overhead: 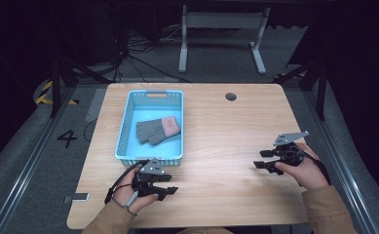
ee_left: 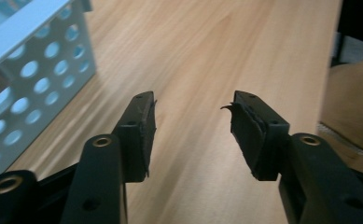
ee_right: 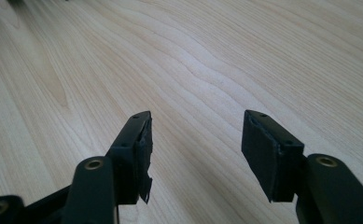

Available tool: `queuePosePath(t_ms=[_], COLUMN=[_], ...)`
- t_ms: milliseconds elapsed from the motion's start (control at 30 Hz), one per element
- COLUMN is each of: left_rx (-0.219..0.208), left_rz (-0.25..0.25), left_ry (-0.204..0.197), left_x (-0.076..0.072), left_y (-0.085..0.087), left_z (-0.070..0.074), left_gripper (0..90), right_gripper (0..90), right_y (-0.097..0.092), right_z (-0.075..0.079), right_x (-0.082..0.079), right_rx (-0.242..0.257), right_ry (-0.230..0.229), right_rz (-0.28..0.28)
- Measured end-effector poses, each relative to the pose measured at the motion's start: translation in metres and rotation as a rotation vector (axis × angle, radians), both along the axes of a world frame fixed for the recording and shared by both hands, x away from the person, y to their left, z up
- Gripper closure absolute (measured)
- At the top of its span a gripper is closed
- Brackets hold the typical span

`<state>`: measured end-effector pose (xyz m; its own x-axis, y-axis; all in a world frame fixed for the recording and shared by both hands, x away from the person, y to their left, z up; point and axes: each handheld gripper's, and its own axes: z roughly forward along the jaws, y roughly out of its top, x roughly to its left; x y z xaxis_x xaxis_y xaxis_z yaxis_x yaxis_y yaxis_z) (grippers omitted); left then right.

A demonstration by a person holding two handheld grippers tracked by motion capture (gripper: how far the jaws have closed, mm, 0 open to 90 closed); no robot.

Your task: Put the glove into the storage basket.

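Lying in the blue basket at the left of the surface: a grey glove with a pink cuff, resting flat on the basket floor, nearer the basket's right wall, touched by neither gripper. Judging from that, looking like the placing step already done, with no other loose thing waiting on the wood.

Hovering just in front of the basket's near rim: the left gripper, pointing toward the middle of the surface, jaws standing partly apart and gripping nothing. Showing in the left gripper view: bare wood between the two black pads, the perforated basket wall off to the side, slight blur on the wood.

Sitting well apart at the right side of the surface: the right gripper, pointing left toward the centre, jaws spread wide and holding nothing. Showing in the right gripper view: plain wood grain between its pads.

Remaining, at a guess: little beyond bringing both hands to rest.
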<state>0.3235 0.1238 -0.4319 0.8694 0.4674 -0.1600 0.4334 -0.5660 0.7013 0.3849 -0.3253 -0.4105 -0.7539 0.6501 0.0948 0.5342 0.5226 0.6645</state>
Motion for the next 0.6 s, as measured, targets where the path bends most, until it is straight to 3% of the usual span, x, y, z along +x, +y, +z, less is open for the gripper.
queuePosePath(t_ms=[167, 300, 433, 600], left_rx=[-0.002, 0.002, 0.006, -0.002], left_rz=[0.017, 0.027, 0.031, 0.034], left_ry=[-0.006, -0.051, -0.026, -0.024], left_x=[-0.003, -0.002, -0.002, -0.001], left_y=[0.001, 0.001, 0.002, 0.003], left_z=[-0.008, -0.016, -0.025, -0.024], left_gripper=[47.5, 47.0, 47.3, 46.7], right_gripper=[44.0, 44.0, 44.1, 44.1], right_y=[0.000, 0.000, 0.000, 0.000], right_z=[-0.008, -0.015, -0.024, -0.034], right_x=[0.004, 0.007, 0.011, 0.015], right_rx=[0.006, -0.001, 0.001, -0.013], right_ry=[0.015, 0.014, -0.012, -0.002], right_rz=[-0.004, -0.008, -0.028, -0.043])
